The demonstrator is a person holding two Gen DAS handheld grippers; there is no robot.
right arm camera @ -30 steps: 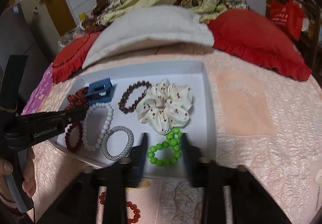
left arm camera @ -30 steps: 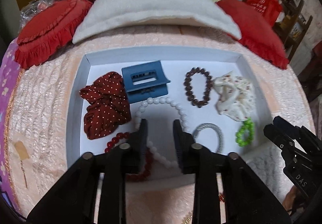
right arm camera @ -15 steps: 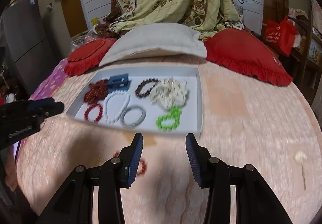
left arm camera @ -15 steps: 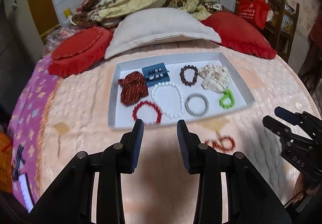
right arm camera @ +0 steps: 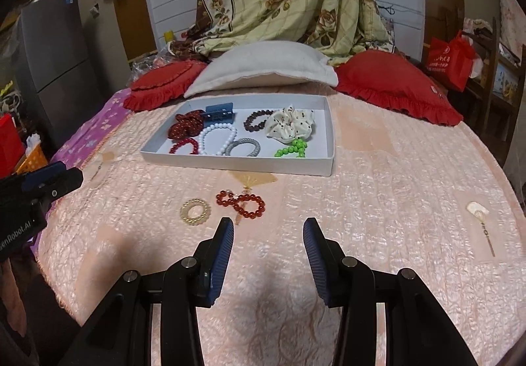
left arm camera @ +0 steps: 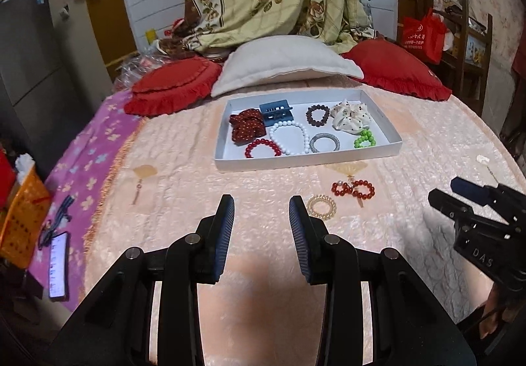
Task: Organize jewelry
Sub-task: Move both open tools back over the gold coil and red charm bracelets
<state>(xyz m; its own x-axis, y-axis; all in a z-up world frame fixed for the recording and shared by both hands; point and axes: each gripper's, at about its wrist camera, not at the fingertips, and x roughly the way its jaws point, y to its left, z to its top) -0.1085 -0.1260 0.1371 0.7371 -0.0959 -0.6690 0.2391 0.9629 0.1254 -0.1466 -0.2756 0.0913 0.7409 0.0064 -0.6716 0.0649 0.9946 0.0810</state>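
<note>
A white tray [left arm camera: 305, 160] [right arm camera: 240, 164] lies on the pink bedspread. It holds a red scrunchie [left arm camera: 246, 127], a blue hair clip [left arm camera: 275, 112], a cream scrunchie [left arm camera: 351, 116] and several bead bracelets, one of them green [left arm camera: 364, 139]. In front of the tray on the bedspread lie a gold bracelet [left arm camera: 321, 206] [right arm camera: 195, 211] and a red bead bracelet [left arm camera: 353, 189] [right arm camera: 241, 203]. My left gripper [left arm camera: 261, 211] is open and empty, well short of the tray. My right gripper [right arm camera: 268, 234] is open and empty, just behind the red bracelet.
A white pillow [left arm camera: 282, 63] and two red cushions [left arm camera: 174, 86] [left arm camera: 394, 70] lie behind the tray. A phone [left arm camera: 59, 265] and an orange basket [left arm camera: 19, 218] are at the left on the purple cover. A small tasselled charm [right arm camera: 478, 211] lies at the right.
Both grippers have pulled back and up, away from the tray. The gold and red bracelets on the bedspread have come into view. Both grippers stay open.
</note>
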